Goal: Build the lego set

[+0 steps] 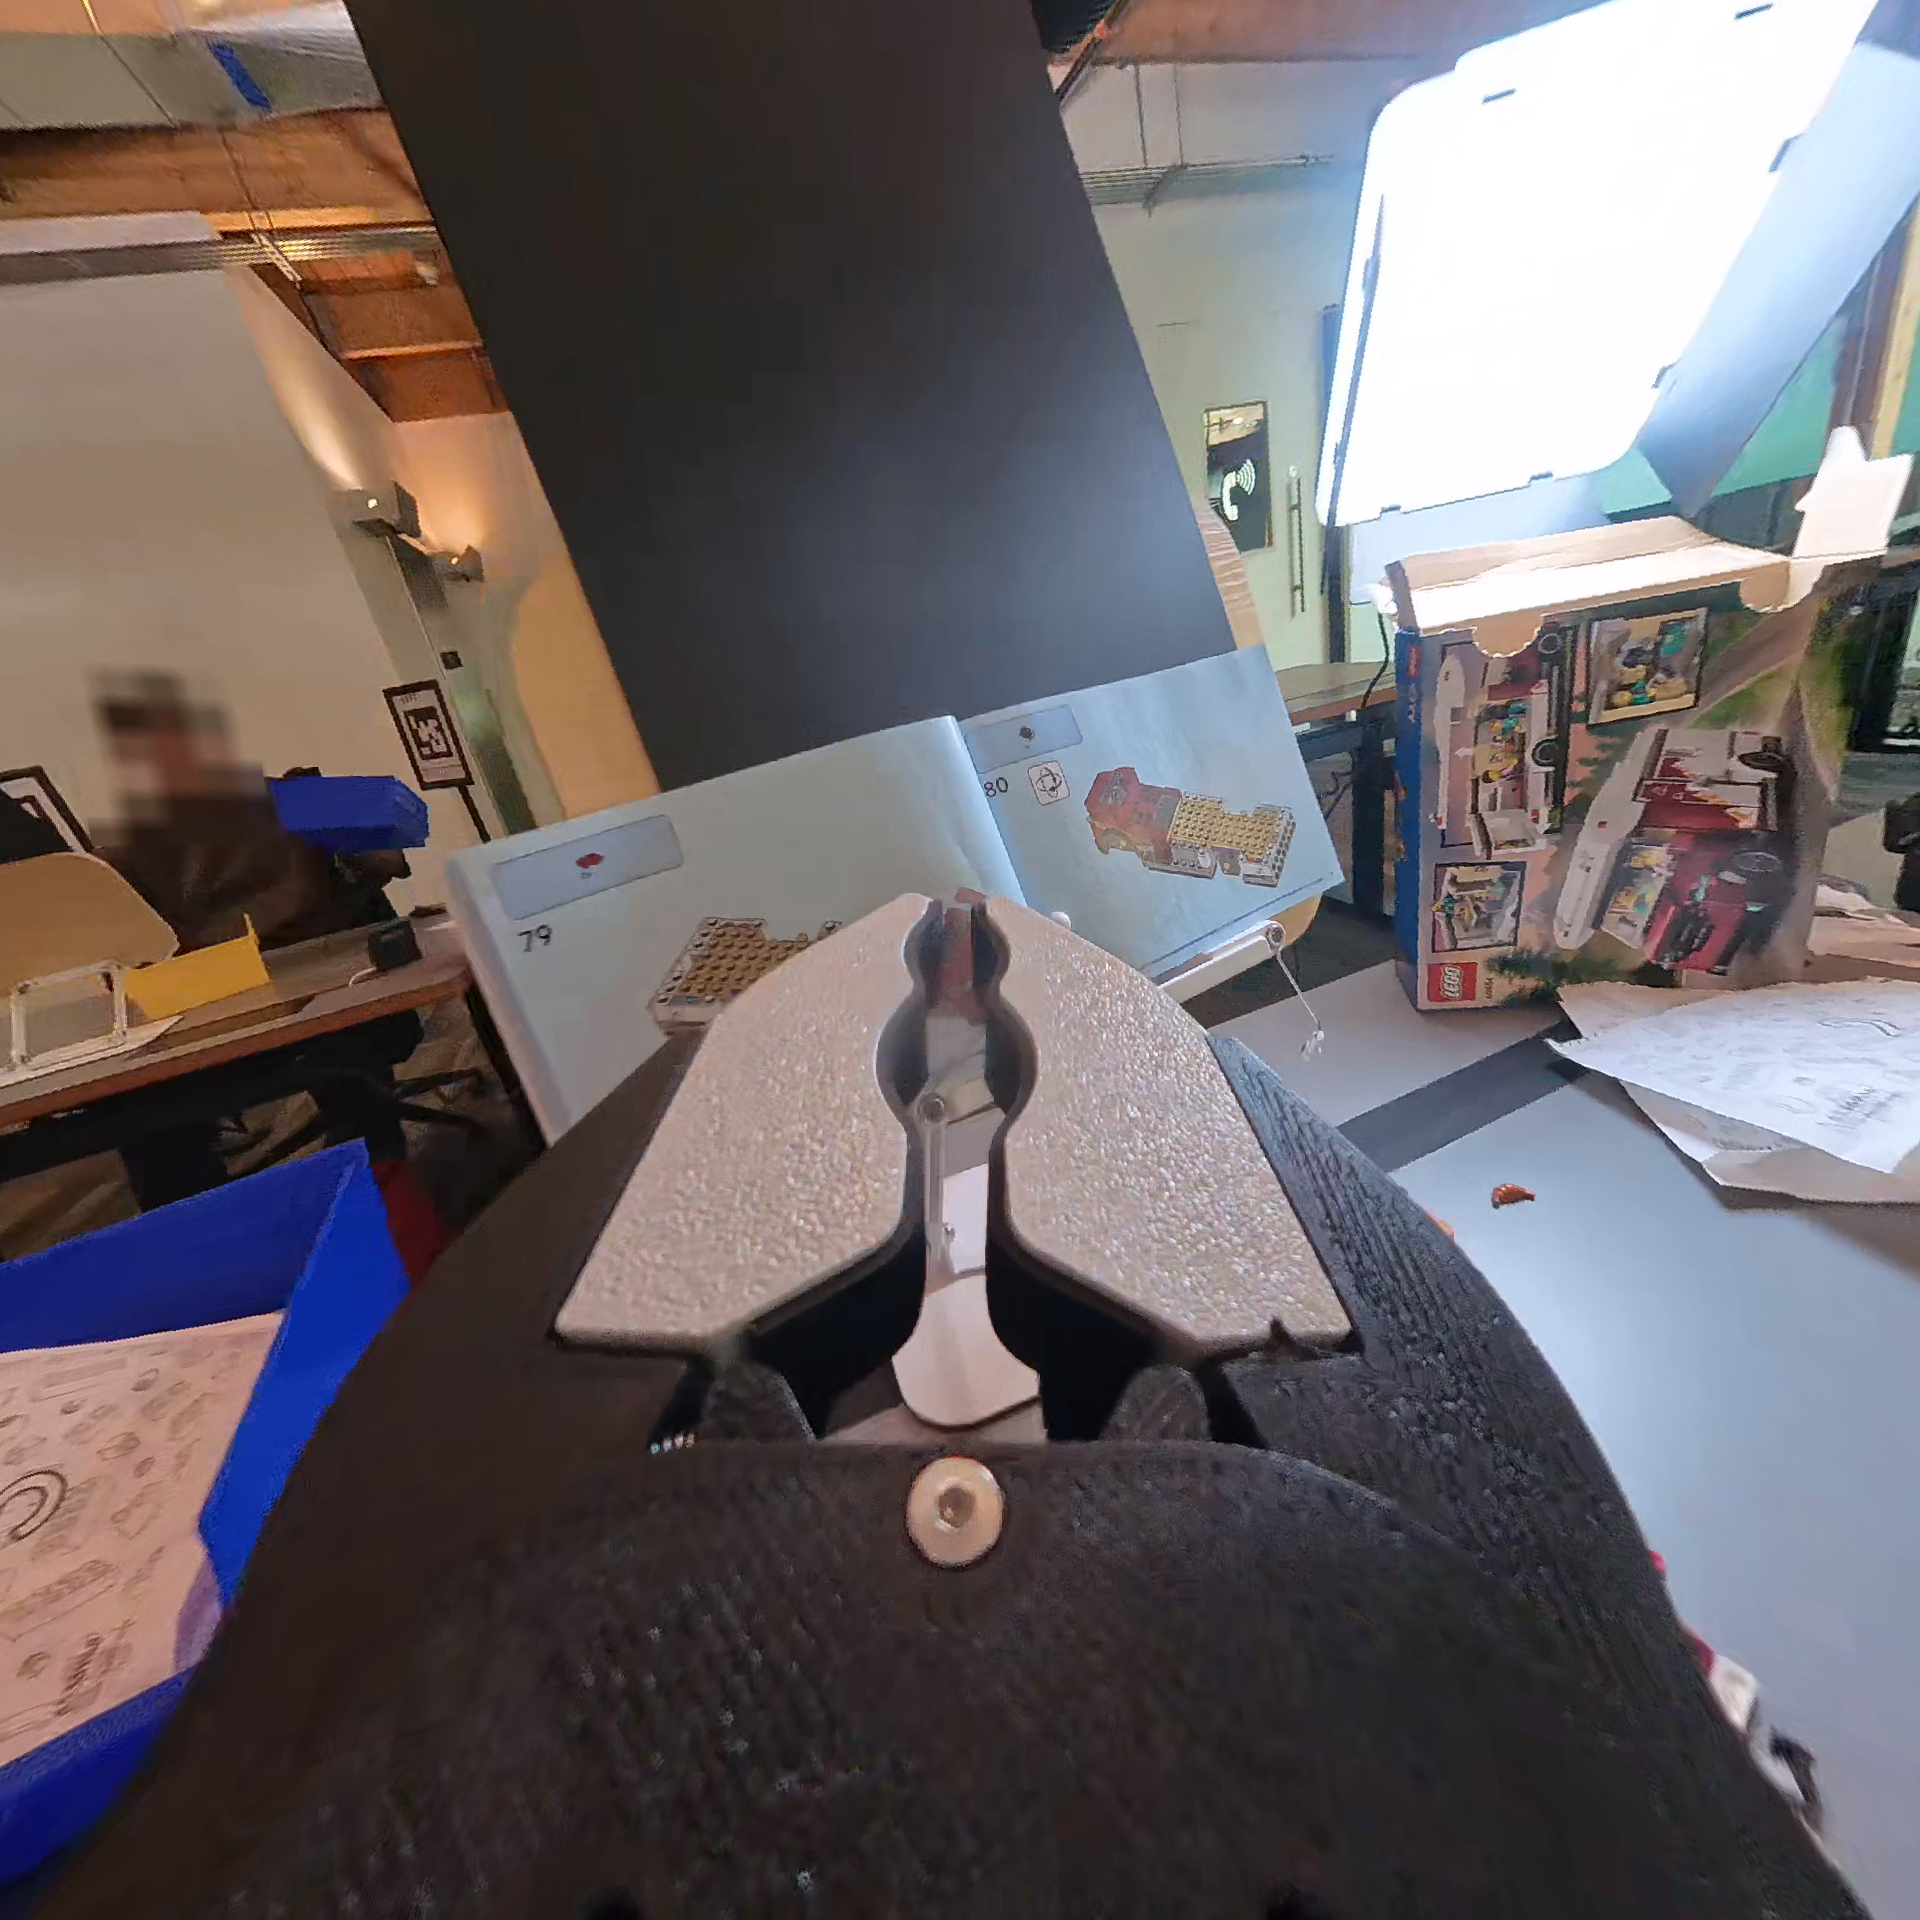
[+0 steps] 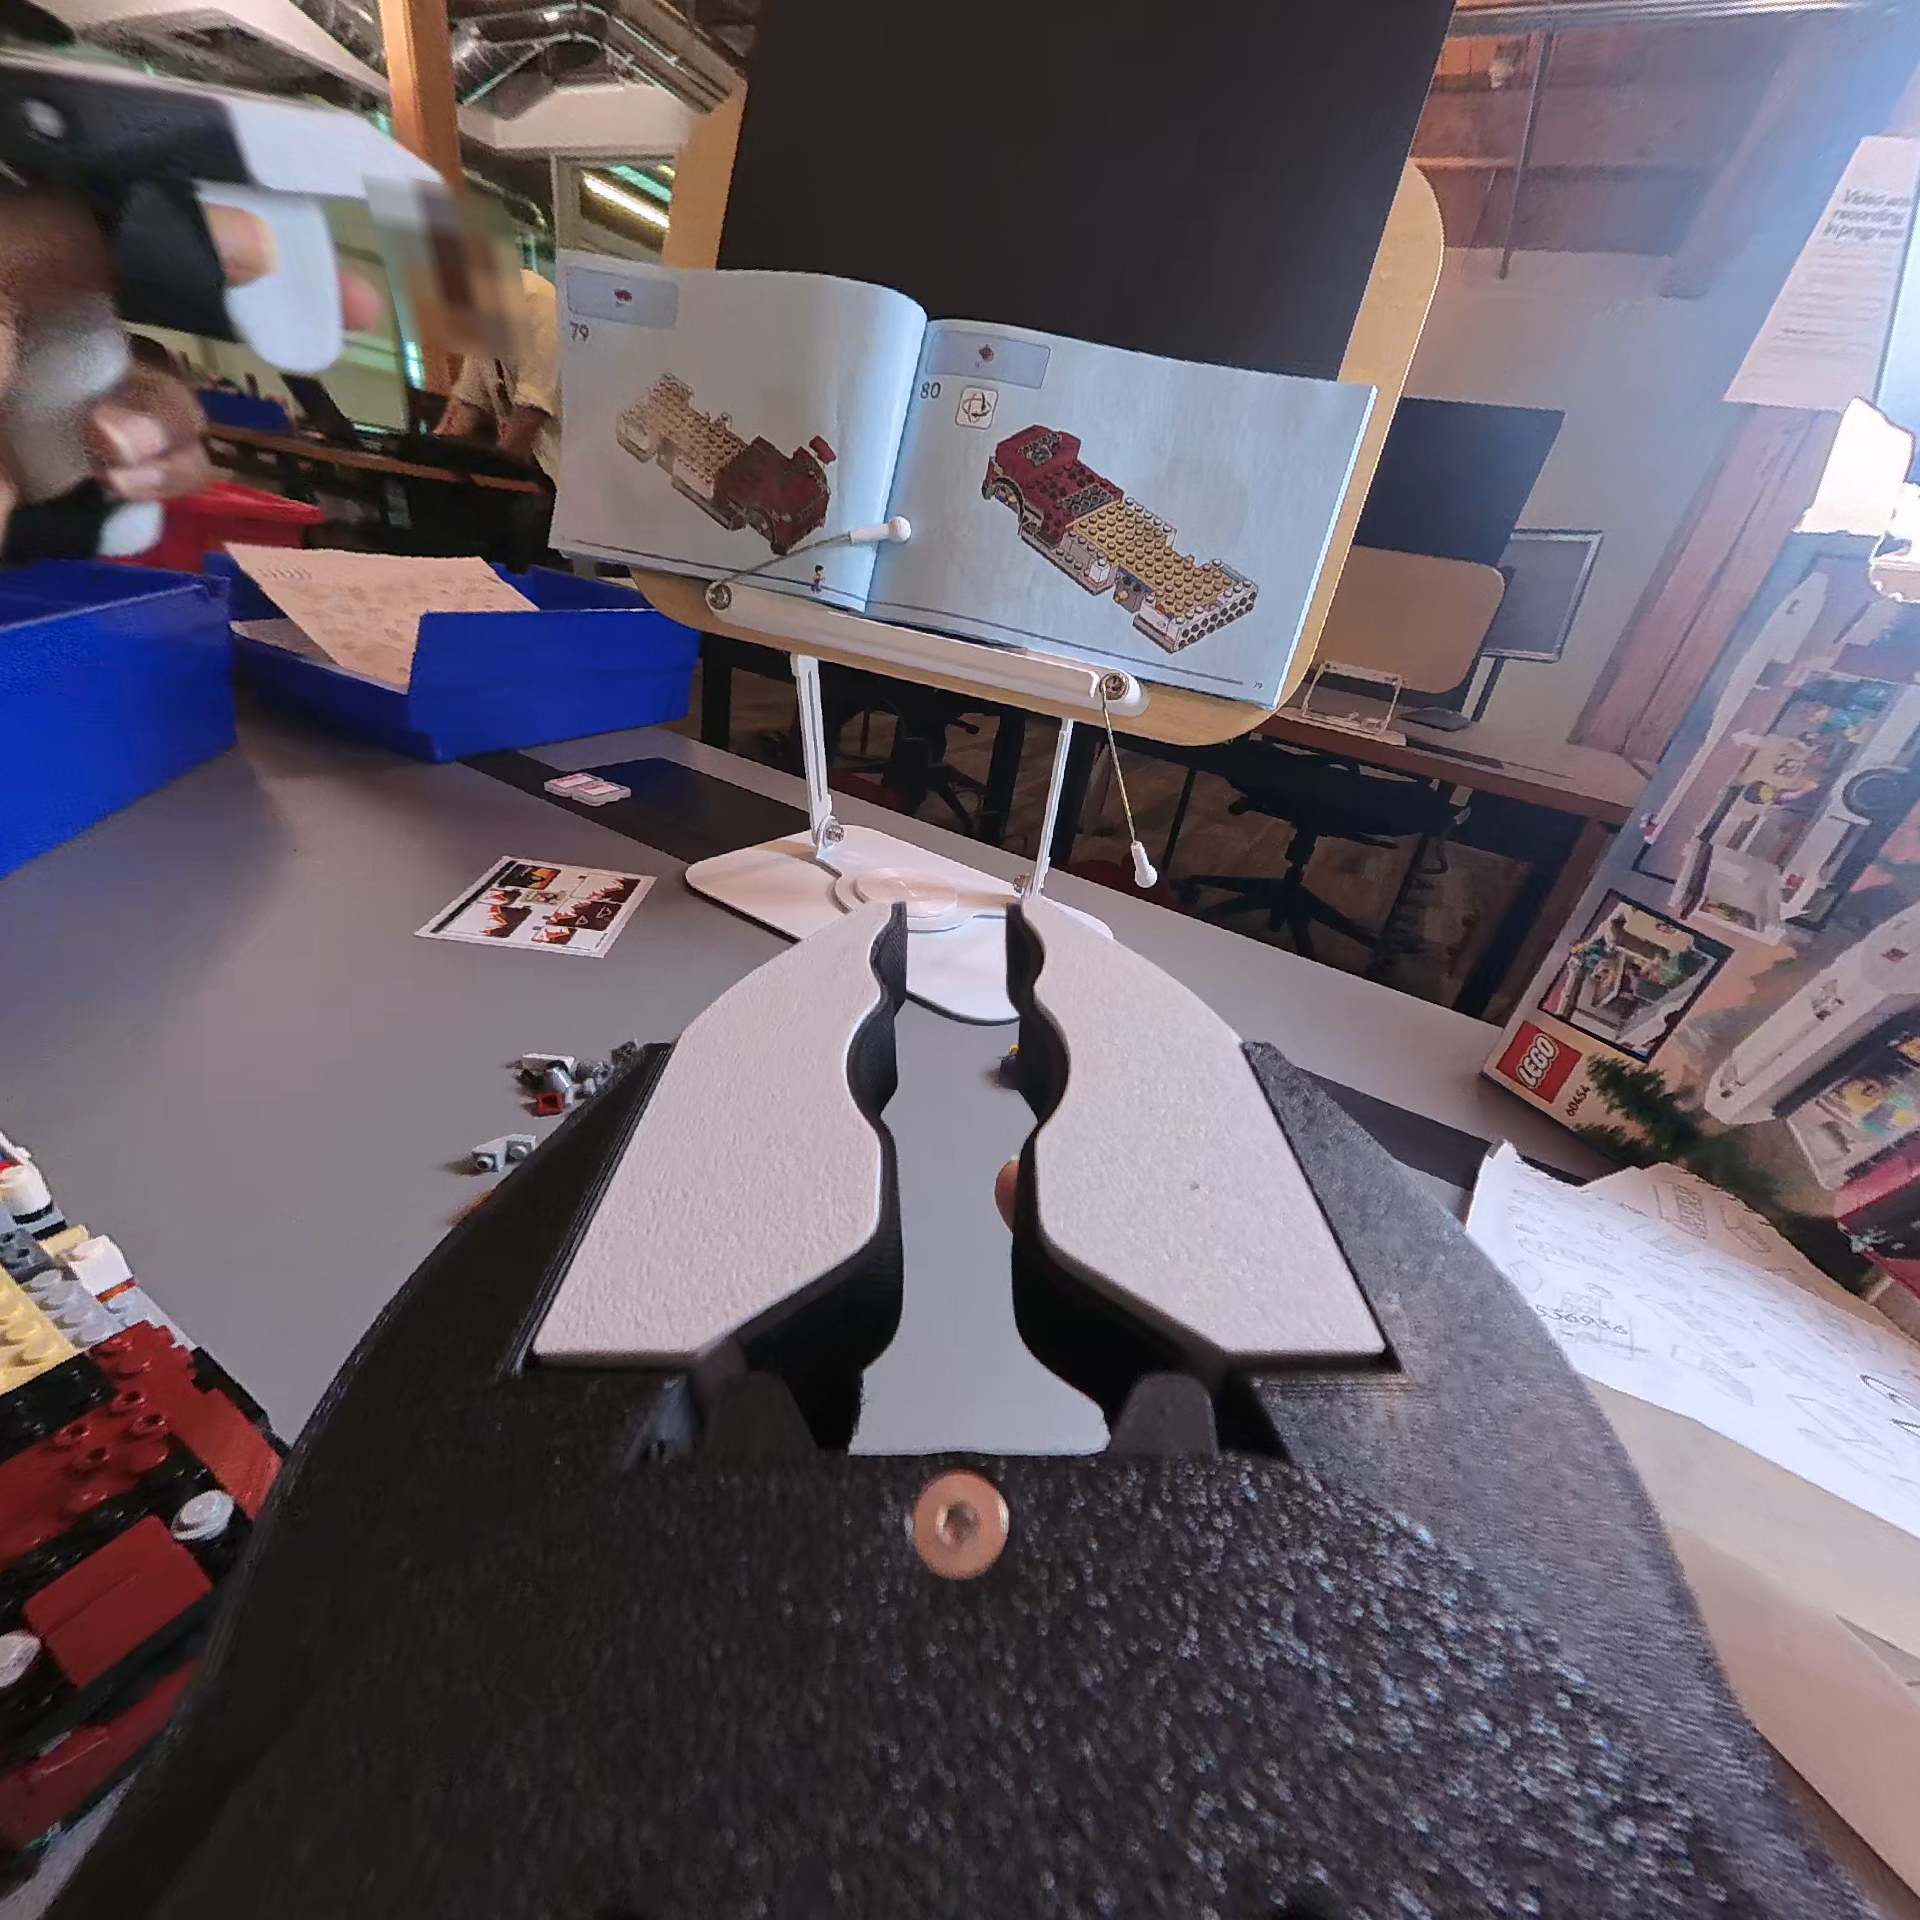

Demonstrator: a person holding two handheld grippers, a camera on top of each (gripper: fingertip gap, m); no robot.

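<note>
My left gripper (image 1: 961, 920) is shut on a small dark red brick (image 1: 958, 951) that sticks out a little past the fingertips. It is raised in front of an open instruction booklet (image 1: 831, 821) on a white stand. In the right wrist view the same gripper (image 2: 416, 229) shows blurred at the top left, held by a hand (image 2: 62, 416), with the reddish piece (image 2: 457, 265) at its tip. My right gripper (image 2: 956, 925) is open and empty, low over the grey table (image 2: 260, 1039), pointing at the stand's white base (image 2: 790, 873) below the booklet (image 2: 935, 468).
A partly built red, black and tan brick model (image 2: 83, 1403) lies at the lower left. Small grey pieces (image 2: 561, 1075) and a sticker sheet (image 2: 535, 904) lie on the table. Blue bins (image 2: 468, 675) stand left, a toy box (image 2: 1714, 935) and paper sheets (image 2: 1683, 1309) right. There is about 30 centimeters between the tips of the two grippers.
</note>
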